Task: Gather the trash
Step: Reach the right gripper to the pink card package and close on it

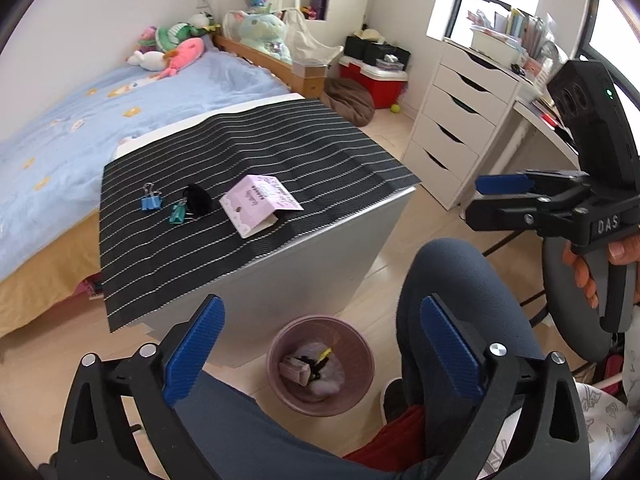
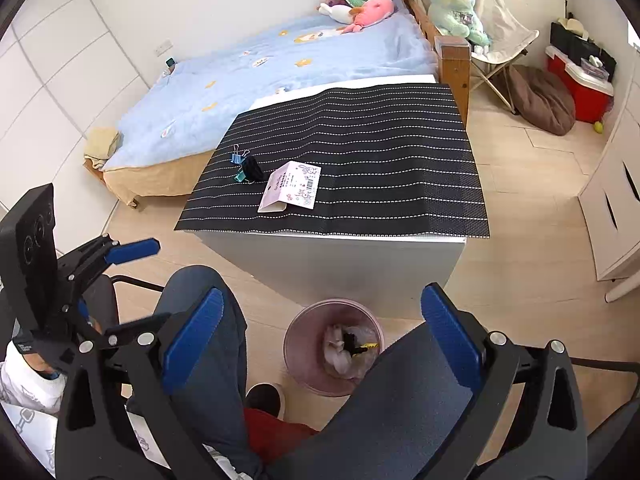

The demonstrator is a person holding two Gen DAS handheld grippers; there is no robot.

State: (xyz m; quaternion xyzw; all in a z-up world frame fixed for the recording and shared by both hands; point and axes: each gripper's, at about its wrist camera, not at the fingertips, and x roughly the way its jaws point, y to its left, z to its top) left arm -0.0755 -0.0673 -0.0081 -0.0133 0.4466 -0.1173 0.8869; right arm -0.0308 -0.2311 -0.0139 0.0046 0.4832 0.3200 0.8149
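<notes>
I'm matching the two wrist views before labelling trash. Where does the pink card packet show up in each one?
Left wrist: pink card packet lies on the striped mat, centre of frame, right of the binder clips.
Right wrist: packet lies near the mat's front edge, just left of centre, right of the clips.
Shared landmark: the pink bin on the floor below the table, between the person's knees.

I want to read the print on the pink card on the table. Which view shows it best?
The right wrist view: the pink card lies with its printed face and barcode toward that camera, unobstructed. The left wrist view shows the pink card from its other side, folded like a tent, print foreshortened and blurry.
</notes>
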